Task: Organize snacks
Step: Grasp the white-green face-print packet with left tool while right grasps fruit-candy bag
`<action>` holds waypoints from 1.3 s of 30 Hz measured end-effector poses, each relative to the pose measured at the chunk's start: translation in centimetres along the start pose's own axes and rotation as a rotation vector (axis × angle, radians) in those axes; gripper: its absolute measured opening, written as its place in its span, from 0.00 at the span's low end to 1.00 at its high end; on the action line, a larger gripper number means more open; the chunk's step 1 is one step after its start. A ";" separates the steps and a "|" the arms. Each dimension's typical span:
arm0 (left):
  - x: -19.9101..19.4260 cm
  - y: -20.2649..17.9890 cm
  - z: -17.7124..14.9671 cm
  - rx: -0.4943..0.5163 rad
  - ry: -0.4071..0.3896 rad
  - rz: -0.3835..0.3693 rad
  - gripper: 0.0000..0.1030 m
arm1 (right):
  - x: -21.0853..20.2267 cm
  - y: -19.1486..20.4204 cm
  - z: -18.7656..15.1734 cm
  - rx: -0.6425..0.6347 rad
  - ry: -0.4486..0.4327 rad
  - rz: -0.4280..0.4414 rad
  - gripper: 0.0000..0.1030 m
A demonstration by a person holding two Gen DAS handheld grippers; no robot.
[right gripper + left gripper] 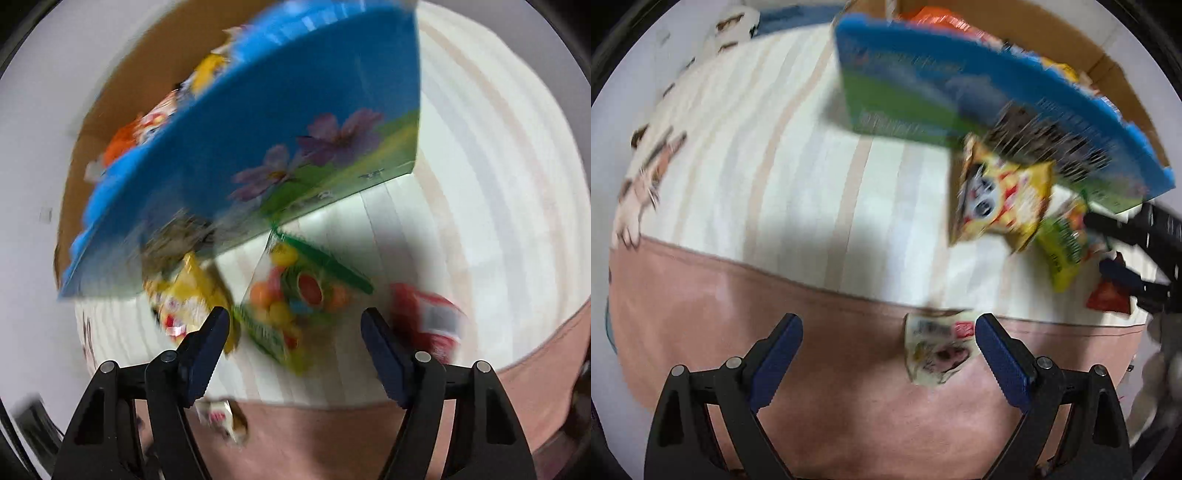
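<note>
A blue box with a meadow print (960,81) (280,122) stands on the striped bedspread and holds several snack packs. In front of it lie a yellow panda pack (1001,199) (188,299), a green candy pack (1063,243) (295,302), a red pack (1108,299) (428,317) and a pale pack (938,350) (225,421). My left gripper (888,328) is open and empty, just left of the pale pack. My right gripper (295,321) is open and empty over the green candy pack; it also shows in the left wrist view (1130,273).
A brown cardboard box (1071,40) (99,122) stands behind the blue box, against a white wall. The bedspread (757,166) has cream stripes with a pink band (738,314) along the near edge. A cat-print pillow (646,173) lies at the left.
</note>
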State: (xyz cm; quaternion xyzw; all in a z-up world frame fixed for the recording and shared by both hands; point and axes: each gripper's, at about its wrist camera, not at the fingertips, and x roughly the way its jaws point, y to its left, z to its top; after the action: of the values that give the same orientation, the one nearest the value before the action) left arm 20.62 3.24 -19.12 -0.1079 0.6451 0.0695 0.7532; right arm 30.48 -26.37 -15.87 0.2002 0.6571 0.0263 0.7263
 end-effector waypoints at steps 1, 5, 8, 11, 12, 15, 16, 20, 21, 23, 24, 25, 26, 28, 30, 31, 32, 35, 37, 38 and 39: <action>0.4 0.2 -0.2 -0.007 0.014 0.006 0.93 | 0.7 0.0 0.2 0.024 0.004 -0.003 0.75; 1.5 0.6 -0.6 -0.019 0.057 0.009 0.93 | 2.7 1.0 0.6 0.006 -0.026 -0.086 0.73; 1.7 0.5 -0.7 -0.015 0.072 -0.005 0.93 | 3.2 2.0 -0.3 -0.102 -0.037 -0.140 0.63; 1.8 0.0 -1.0 -0.002 0.098 -0.050 0.93 | 3.1 2.5 -2.1 -0.247 0.025 -0.144 0.59; 2.0 -0.3 -1.1 0.001 0.109 -0.064 0.93 | 3.1 2.4 -2.6 -0.273 0.042 -0.145 0.59; 3.0 -1.5 -1.4 0.026 0.152 -0.106 0.93 | 2.9 1.9 -4.8 -0.362 0.099 -0.159 0.59; 3.5 -2.0 -1.5 0.039 0.173 -0.121 0.93 | 2.9 1.8 -5.4 -0.386 0.113 -0.168 0.59; 6.5 -3.5 -1.9 0.065 0.231 -0.132 0.69 | 3.3 1.6 -7.3 -0.457 0.154 -0.184 0.59; 6.9 -3.5 -2.0 0.065 0.229 -0.118 0.65 | 3.4 1.6 -7.6 -0.467 0.162 -0.183 0.61; 6.7 -3.2 -2.2 0.063 0.217 -0.110 0.54 | 3.8 1.5 -7.9 -0.464 0.188 -0.174 0.71; 6.5 -3.0 -2.4 0.068 0.212 -0.108 0.52 | 4.1 1.7 -7.9 -0.452 0.198 -0.165 0.75; 6.3 -2.6 -2.6 0.069 0.211 -0.112 0.52 | 4.3 1.6 -8.0 -0.438 0.195 -0.163 0.76; 6.1 -2.2 -2.8 0.063 0.212 -0.105 0.52 | 4.4 1.6 -8.2 -0.429 0.188 -0.169 0.76; 5.8 -1.2 -3.6 0.053 0.214 -0.097 0.52 | 4.7 1.2 -9.2 -0.408 0.158 -0.185 0.75; 5.8 0.1 -4.4 0.030 0.227 -0.094 0.52 | 5.1 1.7 -10.1 -0.413 0.127 -0.222 0.64; 5.8 0.8 -4.9 0.019 0.237 -0.088 0.52 | 5.2 2.1 -10.8 -0.431 0.120 -0.241 0.59; 5.8 1.3 -5.2 0.010 0.243 -0.088 0.52 | 5.2 2.3 -11.6 -0.445 0.125 -0.233 0.58; 6.4 2.5 -5.5 -0.022 0.260 -0.109 0.53 | 5.5 3.1 -14.2 -0.486 0.177 -0.214 0.56; 6.8 2.8 -5.6 -0.030 0.265 -0.120 0.53 | 5.9 3.2 -15.9 -0.525 0.221 -0.217 0.56; 7.0 2.9 -5.6 -0.032 0.265 -0.122 0.54 | 6.0 3.1 -16.6 -0.519 0.229 -0.208 0.56; 7.6 3.0 -4.4 -0.032 0.268 -0.121 0.54 | 6.1 2.9 -17.0 -0.503 0.224 -0.197 0.58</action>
State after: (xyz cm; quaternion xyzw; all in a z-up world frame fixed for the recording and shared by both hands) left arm 16.90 4.80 -27.46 -0.1671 0.7309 0.0192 0.6614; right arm 15.57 -17.57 -21.64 -0.0549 0.7224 0.1395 0.6750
